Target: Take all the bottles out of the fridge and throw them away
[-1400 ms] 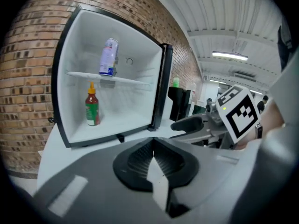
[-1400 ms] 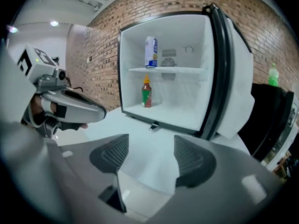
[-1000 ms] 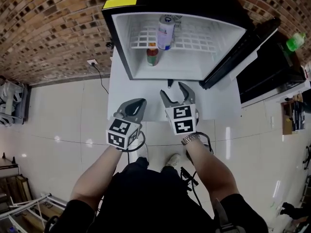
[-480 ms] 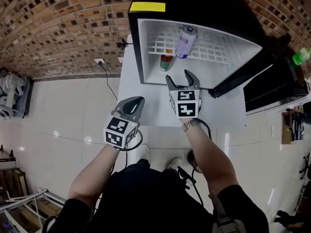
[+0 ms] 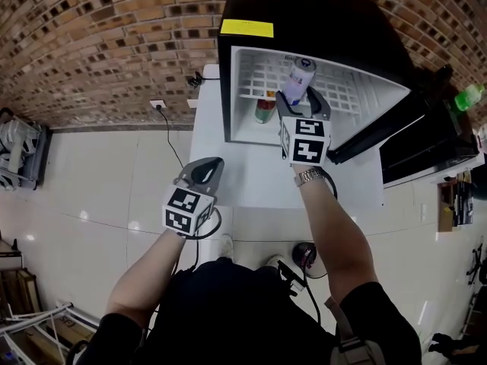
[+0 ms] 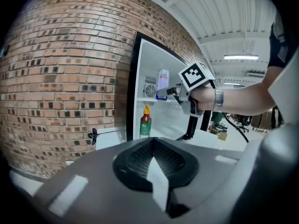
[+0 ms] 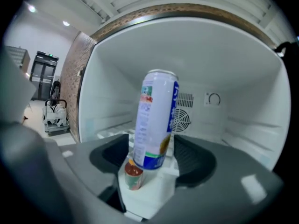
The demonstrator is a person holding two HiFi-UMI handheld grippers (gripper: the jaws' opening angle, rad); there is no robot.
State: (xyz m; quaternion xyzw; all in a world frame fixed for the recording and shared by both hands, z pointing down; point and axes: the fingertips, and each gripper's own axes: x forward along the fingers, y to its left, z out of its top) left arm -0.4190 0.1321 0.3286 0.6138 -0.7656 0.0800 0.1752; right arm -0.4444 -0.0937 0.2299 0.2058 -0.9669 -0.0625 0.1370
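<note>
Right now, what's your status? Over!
Right gripper open, lined up on tall can on shelf. Left gripper shut, outside the fridge. Sauce bottle below, untouched. Nothing in the way.

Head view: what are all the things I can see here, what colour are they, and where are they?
fridge: 1, black outside and white inside, on the table against the wall, door open
can: 1, white and blue, on the fridge's wire shelf
sauce bottle: 1, red with a green label, on the fridge floor below the shelf
yellow sticker: 1, on the fridge's top front edge
table: 1, white, under the fridge
brick wall: 1, brown, behind the fridge
wall socket: 1, white, low on the wall, black cable plugged in
green bottle: 1, far right
left tongs: 1, grey, shut, empty, over the table's edge
right tongs: 1, grey, open, at the can
</note>
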